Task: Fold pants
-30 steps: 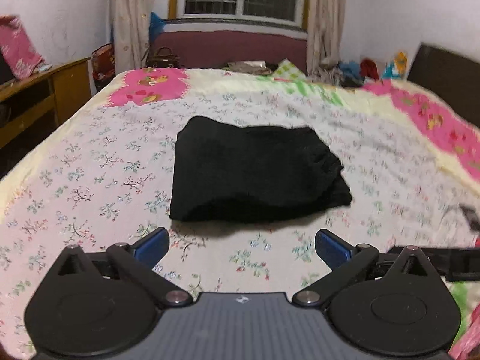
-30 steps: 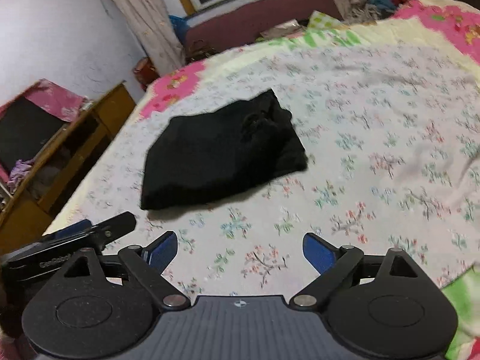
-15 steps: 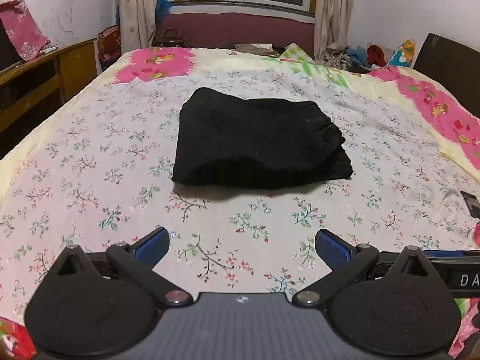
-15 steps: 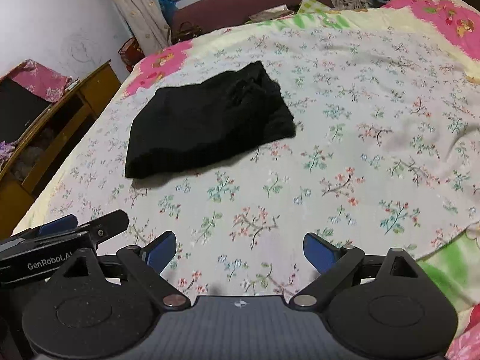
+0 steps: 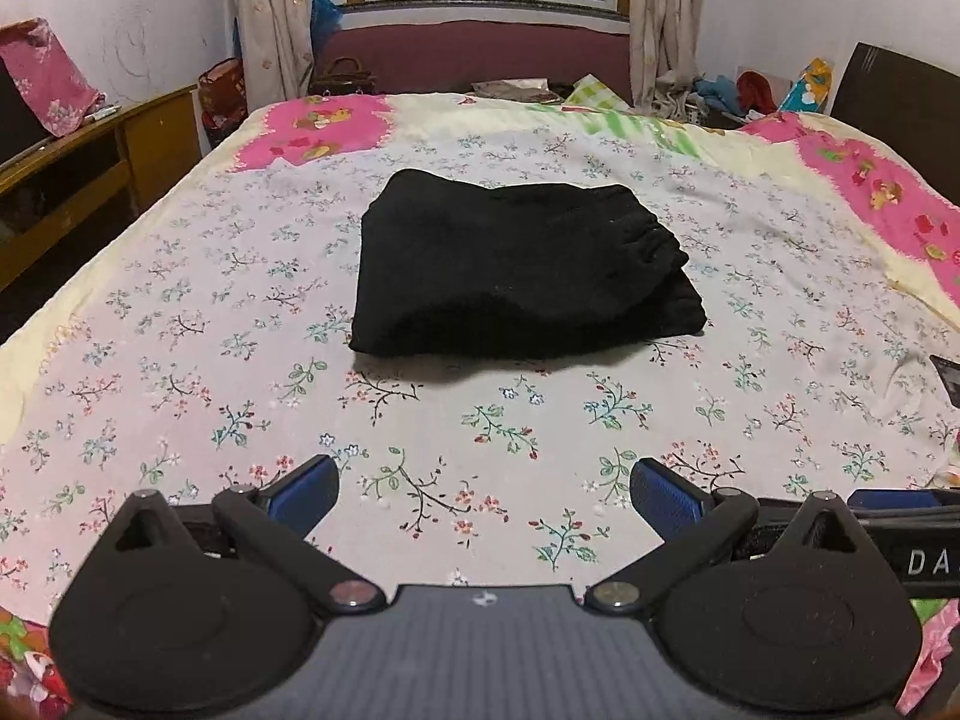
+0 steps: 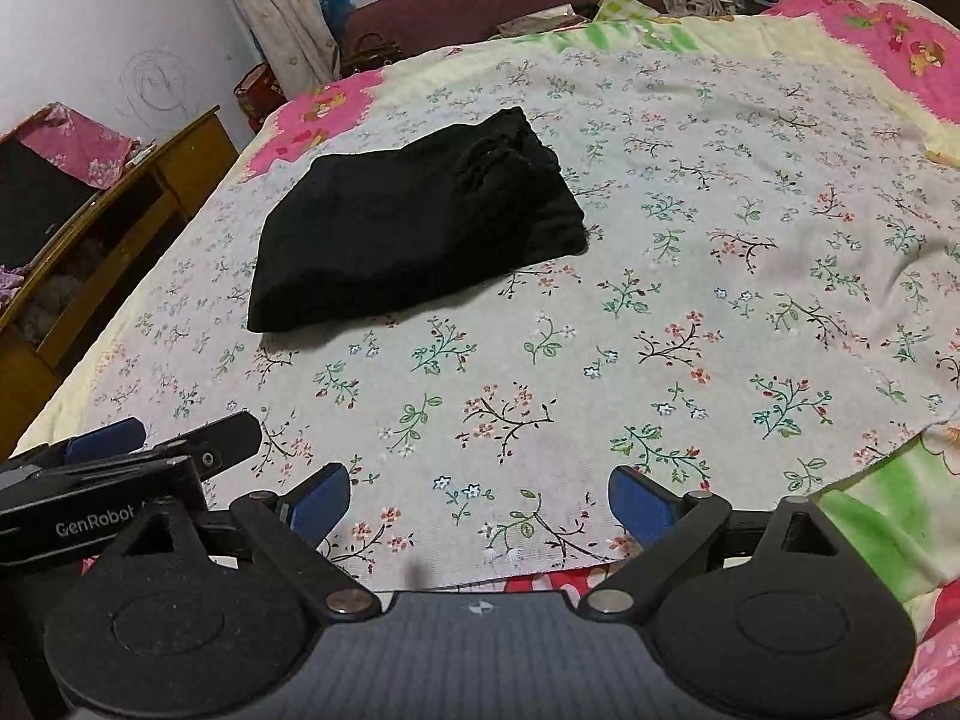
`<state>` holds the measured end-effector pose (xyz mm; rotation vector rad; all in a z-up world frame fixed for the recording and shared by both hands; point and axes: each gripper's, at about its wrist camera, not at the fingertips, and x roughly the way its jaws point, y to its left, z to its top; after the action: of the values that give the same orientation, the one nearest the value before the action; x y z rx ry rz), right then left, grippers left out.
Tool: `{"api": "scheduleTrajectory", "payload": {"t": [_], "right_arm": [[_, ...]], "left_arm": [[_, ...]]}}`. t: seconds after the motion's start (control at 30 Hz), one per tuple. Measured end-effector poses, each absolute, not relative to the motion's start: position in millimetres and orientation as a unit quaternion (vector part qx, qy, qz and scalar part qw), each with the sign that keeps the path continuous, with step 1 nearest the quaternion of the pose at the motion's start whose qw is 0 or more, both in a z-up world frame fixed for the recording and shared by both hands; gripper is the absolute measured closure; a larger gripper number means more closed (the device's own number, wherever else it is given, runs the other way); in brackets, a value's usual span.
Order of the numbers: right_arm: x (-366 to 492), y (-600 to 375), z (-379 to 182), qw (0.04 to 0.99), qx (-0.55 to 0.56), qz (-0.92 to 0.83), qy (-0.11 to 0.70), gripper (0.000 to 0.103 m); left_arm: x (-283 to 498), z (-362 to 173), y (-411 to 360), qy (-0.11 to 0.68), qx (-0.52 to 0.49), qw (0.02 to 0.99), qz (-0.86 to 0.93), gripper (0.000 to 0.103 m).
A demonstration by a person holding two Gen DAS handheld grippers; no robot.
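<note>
Wide bed spread with a white floral-print sheet, pink and yellow border at 12 and 2 o'clock. Black knit pants, folded into a compact rectangle, lying at centre, gathered waistband edge toward 3 o'clock. Left hand-held gripper and right hand-held gripper low at 6 o'clock, well apart from the pants, blue pads spread wide, nothing between them. Fold judged essentially complete; for a clean finish, best left undisturbed, or loose 3 o'clock corner pressed flat with a light touch. Open wooden shelf unit at 9 o'clock, cloth bundles inside, contents otherwise unclear.
</note>
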<state>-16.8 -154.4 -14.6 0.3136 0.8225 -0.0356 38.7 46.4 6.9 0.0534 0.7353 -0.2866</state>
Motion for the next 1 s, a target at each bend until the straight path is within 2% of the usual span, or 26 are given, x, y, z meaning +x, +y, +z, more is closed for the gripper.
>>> {"api": "scheduleTrajectory", "payload": {"t": [0.37,1.0], "right_arm": [[-34,-147,-15,0.903,0.142,-0.015,0.405,0.017],[-33,-146,-15,0.9,0.152,-0.012,0.407,0.017]], "left_arm": [[15,7,47,0.345,0.051,0.928,-0.128,0.0],[23,6,50,0.361,0.026,0.923,-0.133,0.0]]}}
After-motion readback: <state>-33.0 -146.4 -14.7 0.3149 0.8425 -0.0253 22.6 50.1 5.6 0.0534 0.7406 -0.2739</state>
